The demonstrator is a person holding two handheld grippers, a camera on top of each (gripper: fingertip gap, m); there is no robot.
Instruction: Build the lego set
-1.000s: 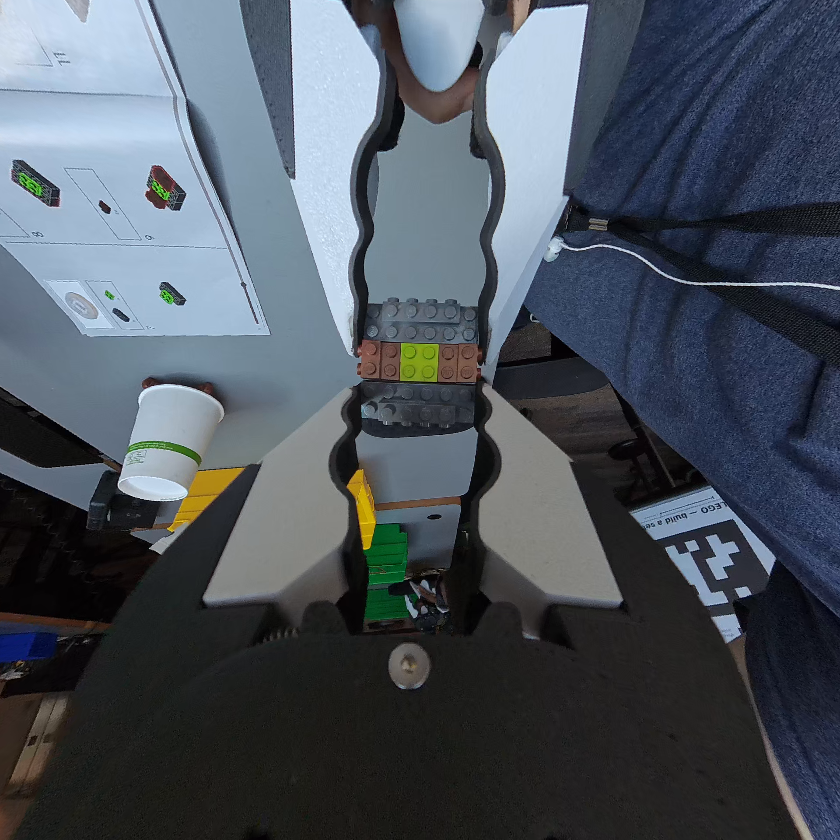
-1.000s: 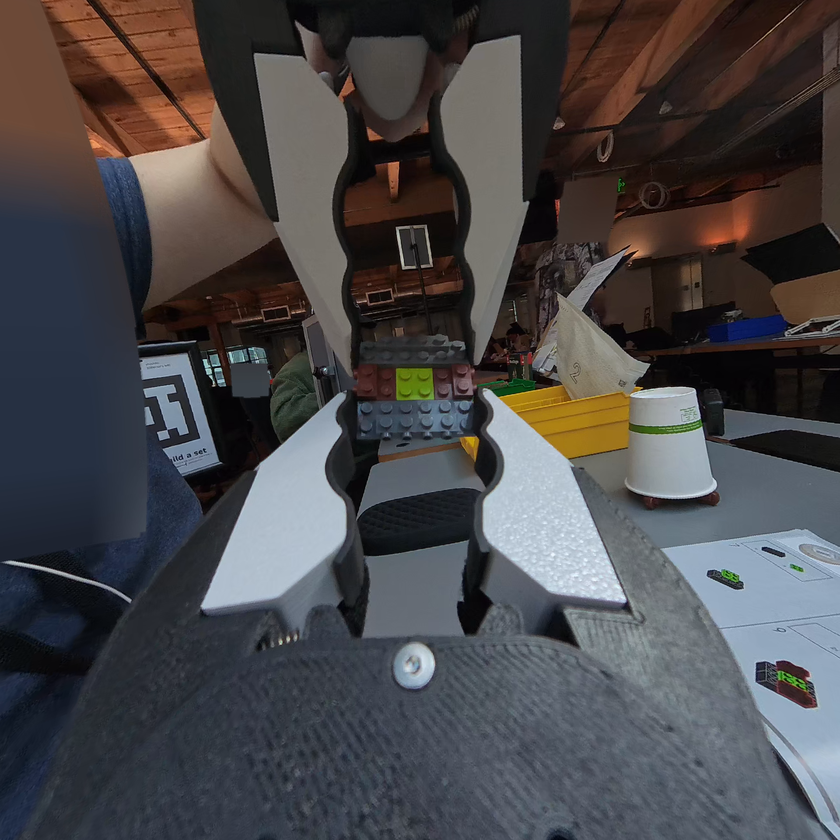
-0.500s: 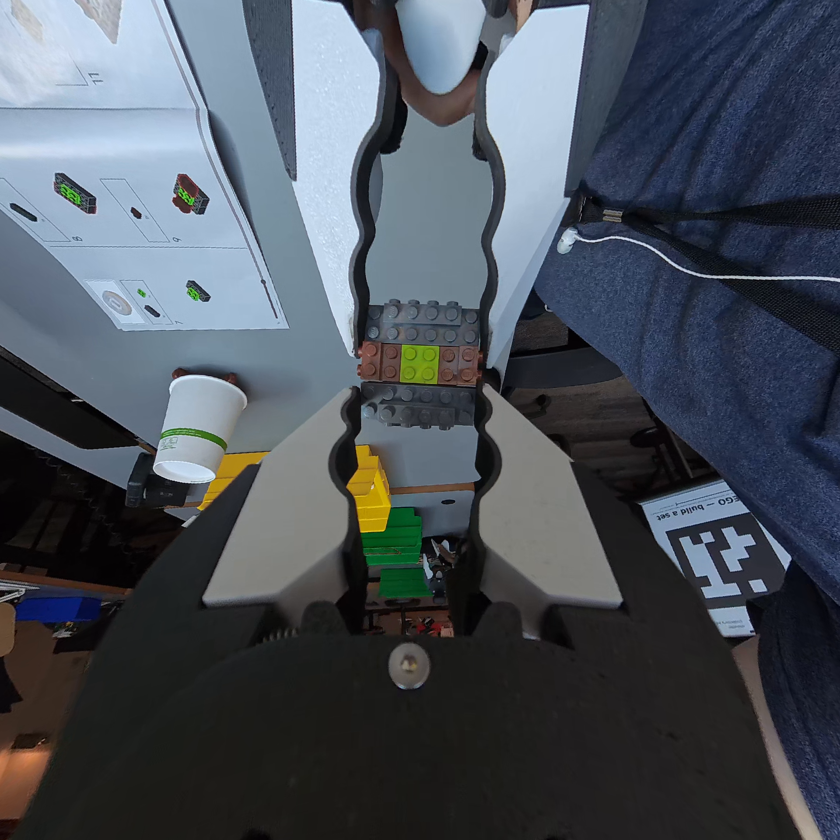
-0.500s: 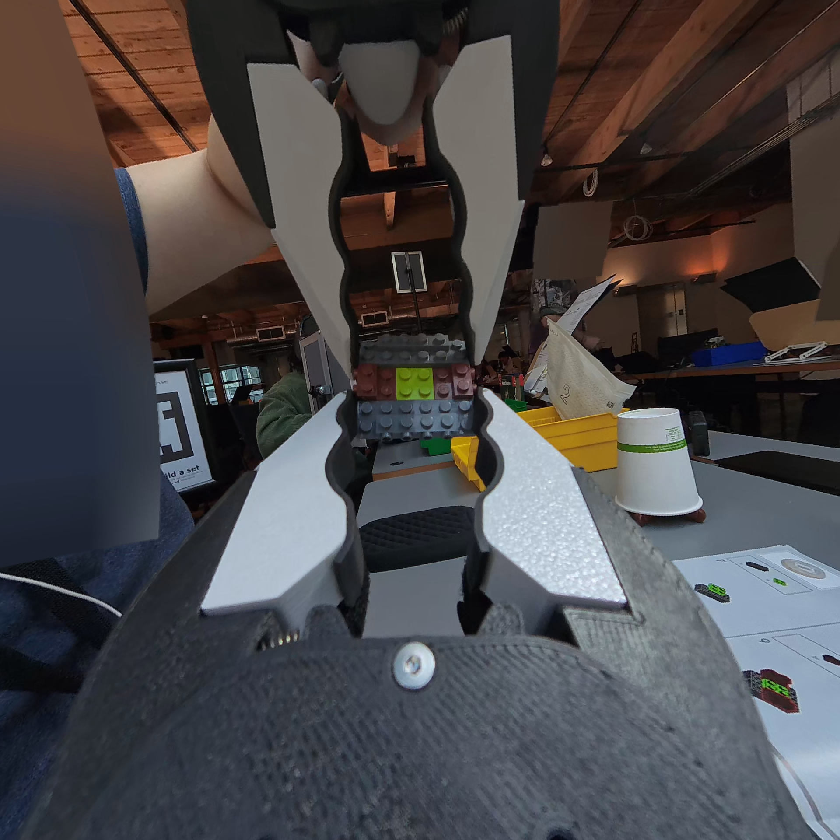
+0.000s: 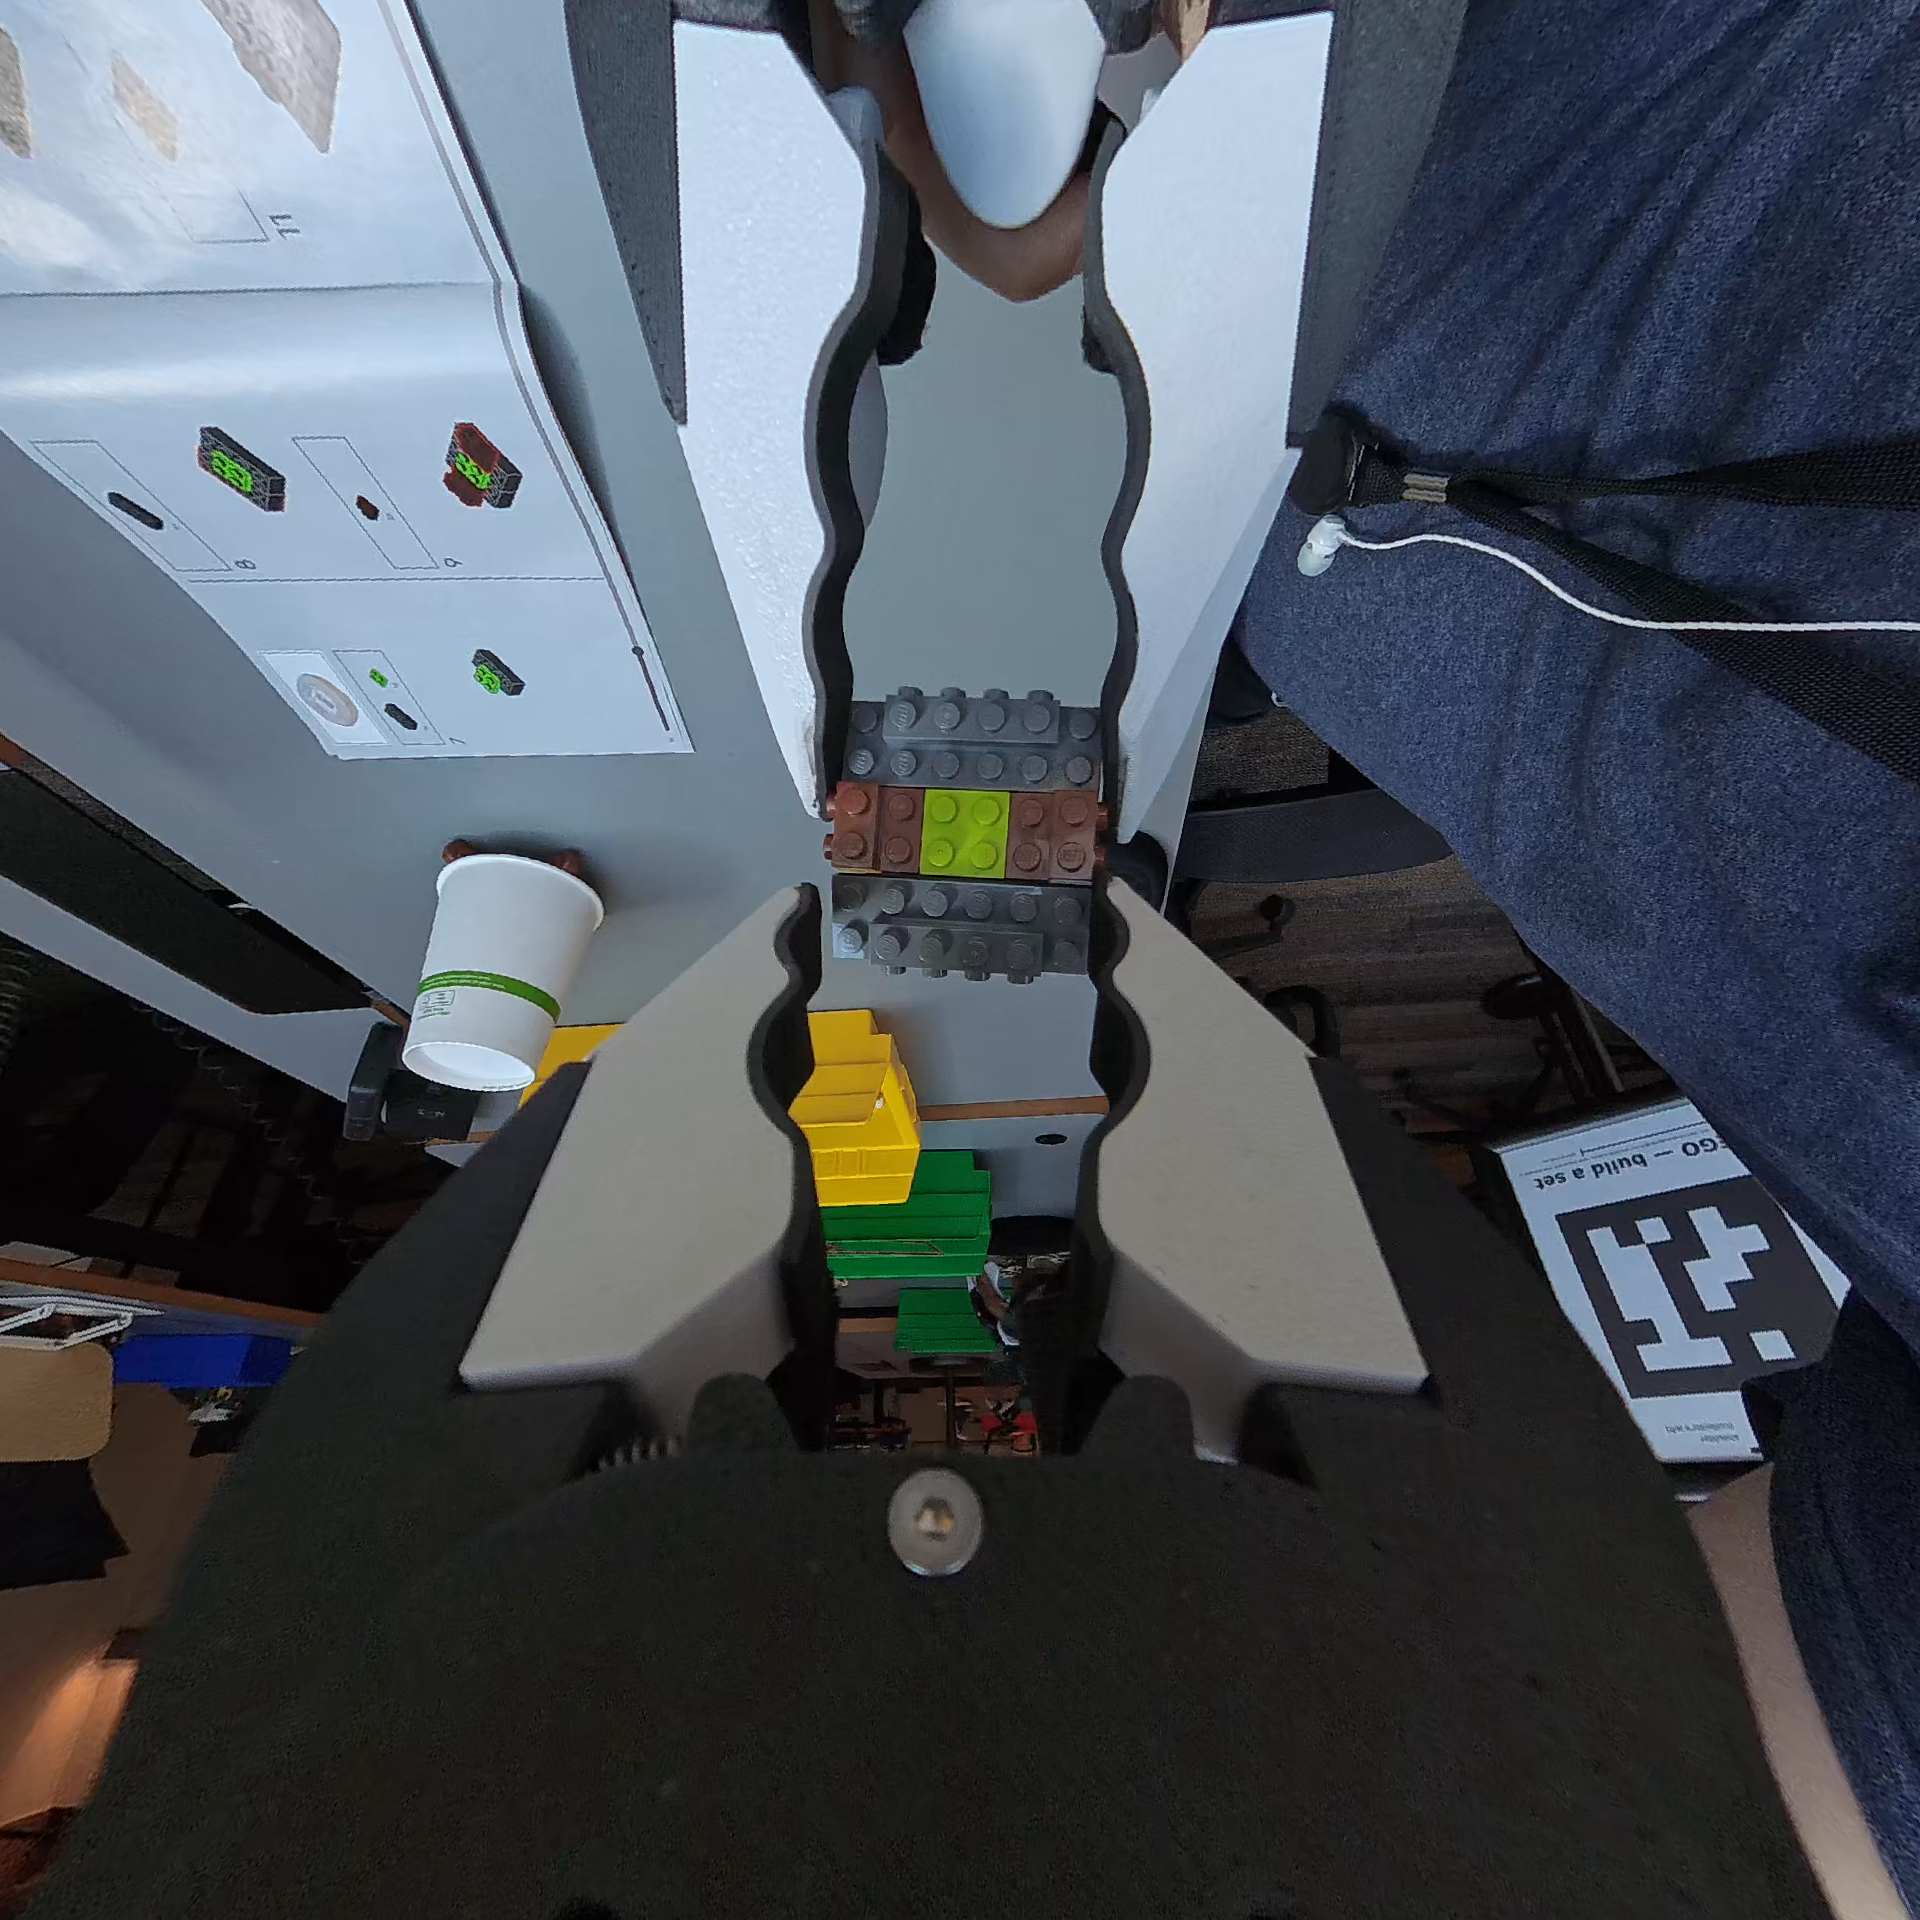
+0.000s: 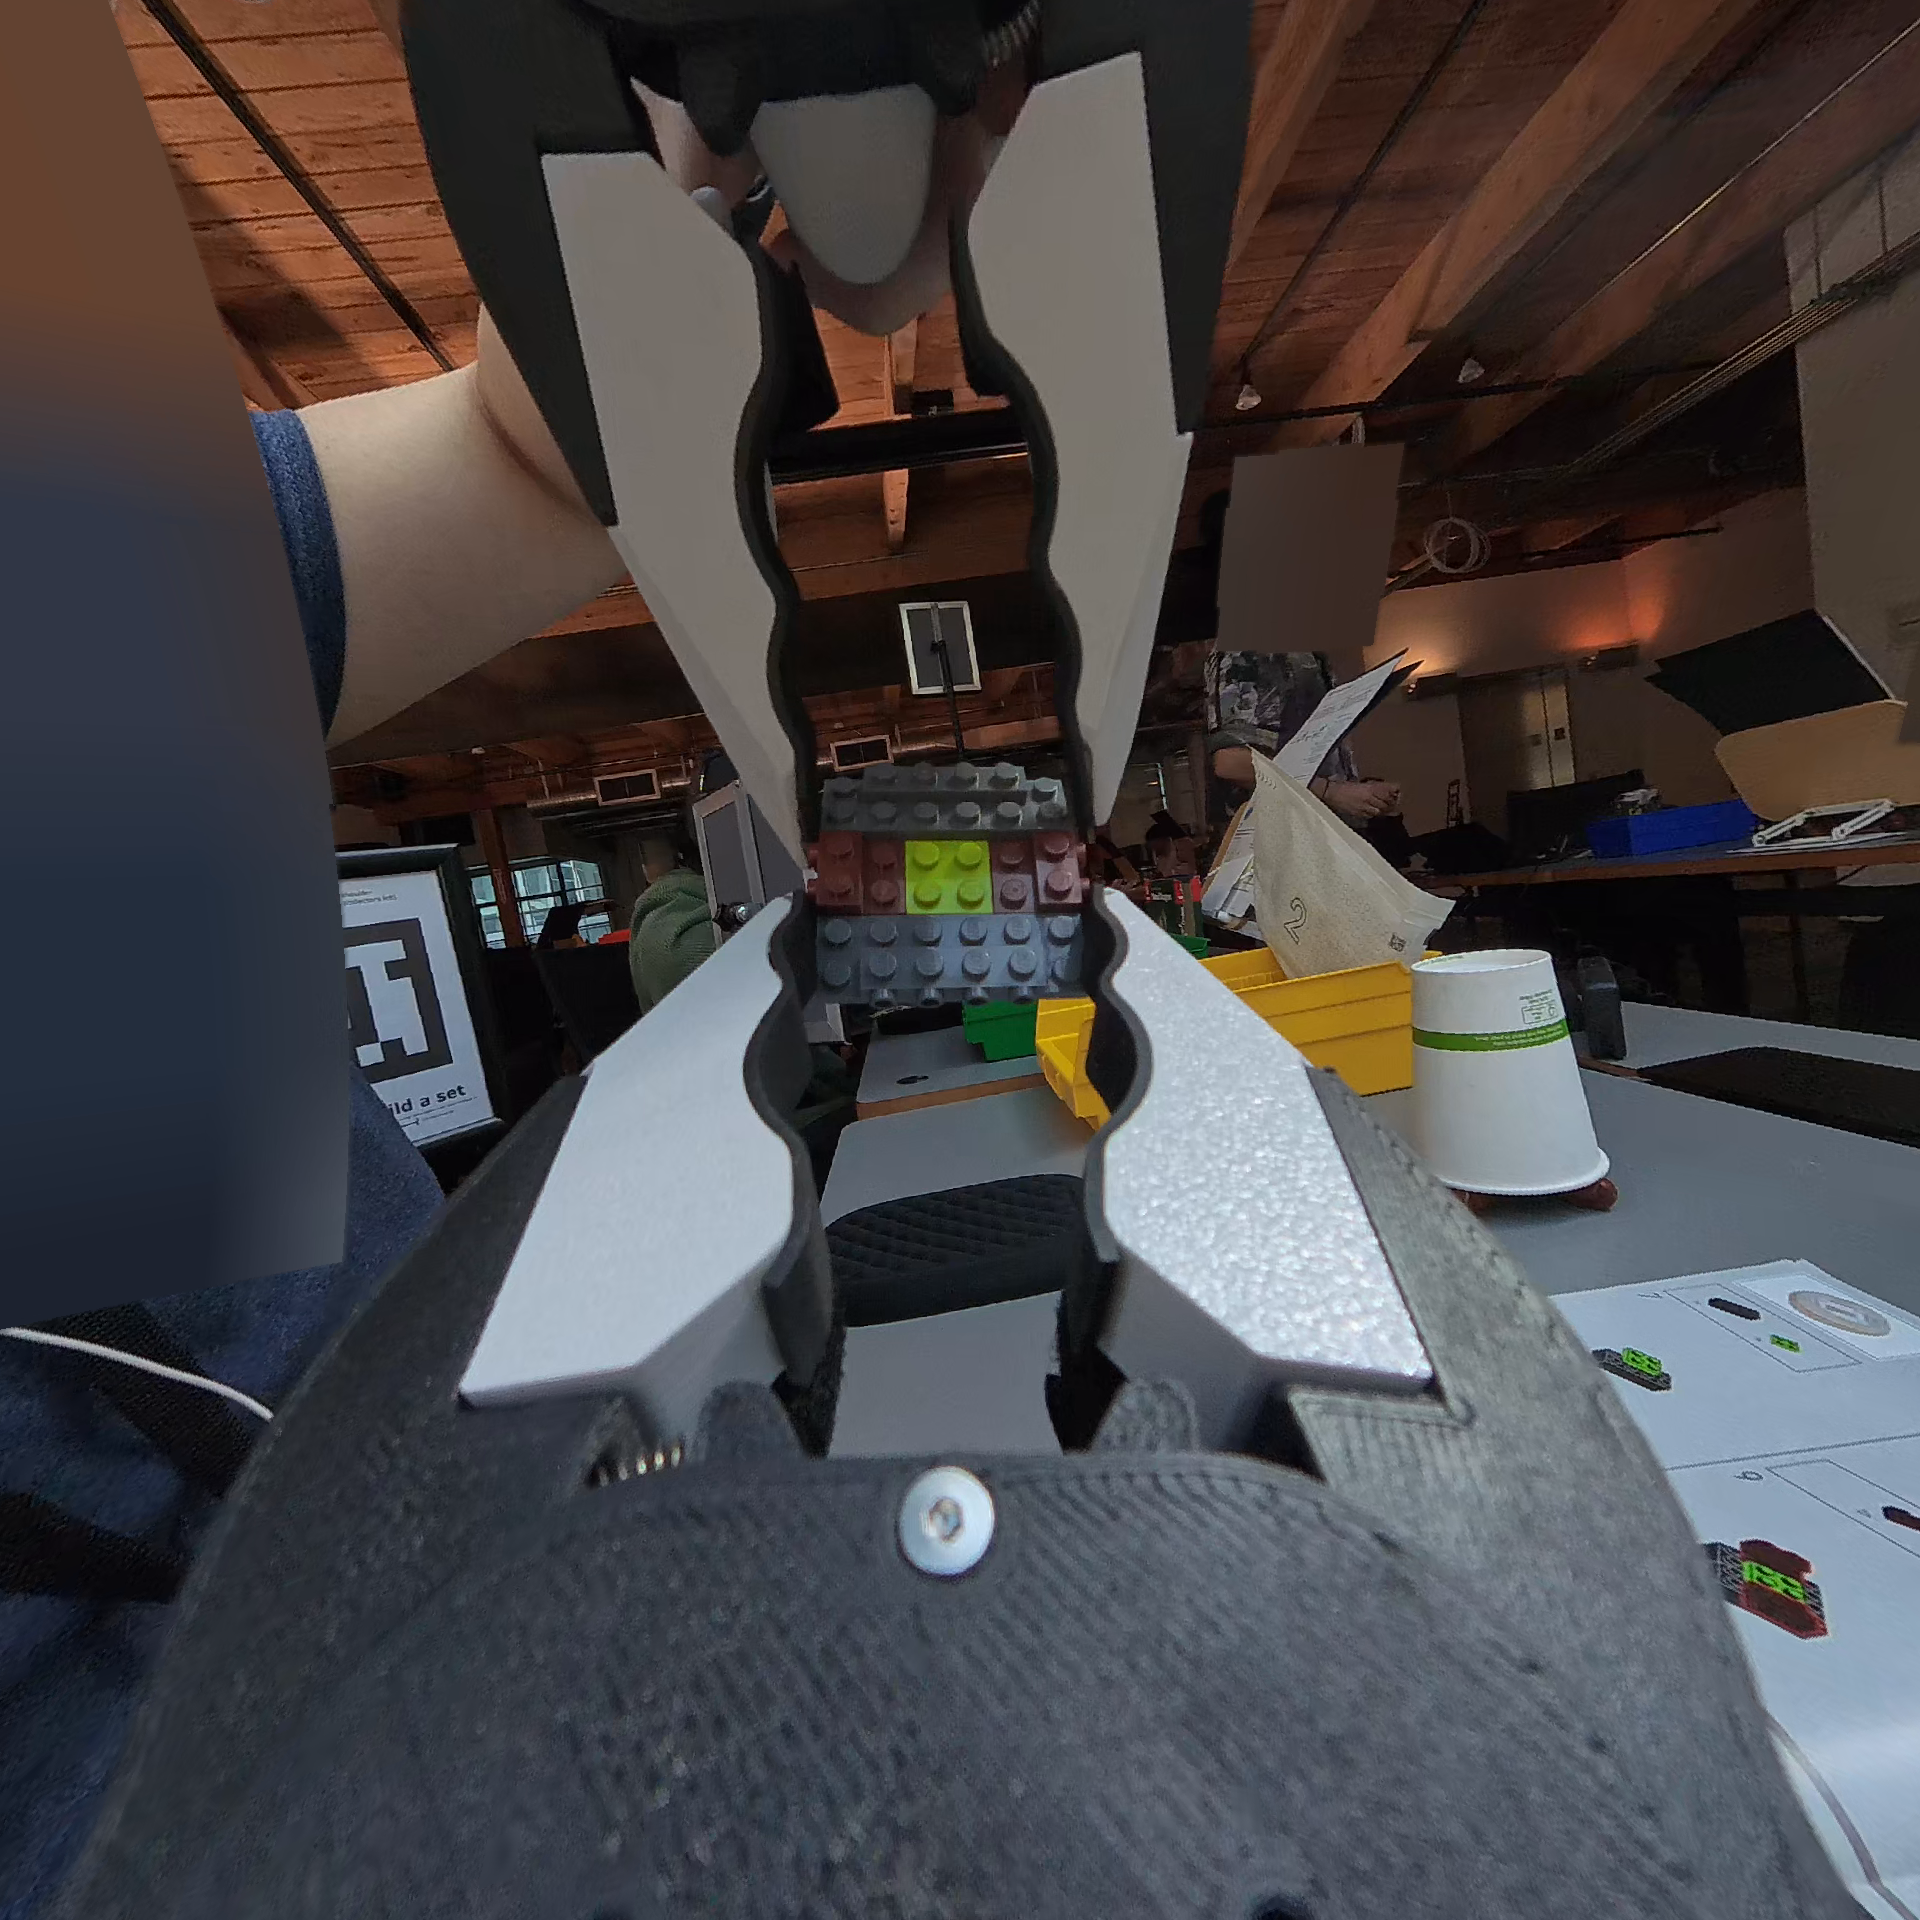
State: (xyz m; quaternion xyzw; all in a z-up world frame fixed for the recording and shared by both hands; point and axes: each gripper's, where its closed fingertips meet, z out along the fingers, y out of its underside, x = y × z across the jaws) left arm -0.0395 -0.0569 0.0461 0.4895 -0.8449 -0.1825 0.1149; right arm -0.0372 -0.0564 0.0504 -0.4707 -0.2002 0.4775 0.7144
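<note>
Since a second ago our view has swung, the paper cup [image 5: 497, 966] sliding lower. Both grippers, left [image 5: 961, 914] and right [image 6: 940, 940], clamp the lego assembly [image 5: 966, 831] tip to tip, its long axis spanning the jaws. Beyond them the yellow bin [image 6: 1309, 1013] probably holds a bag.

Upturned paper cup [image 6: 1496, 1081] beside yellow bin [image 6: 1320, 1013]

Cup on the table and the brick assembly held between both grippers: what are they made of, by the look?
Cup: likely paper, matte white with a printed green band and rolled rim; it stands upside down.
Brick assembly: moulded hard plastic, slightly glossy, with crisp studs in dark grey, brown and lime.
</note>
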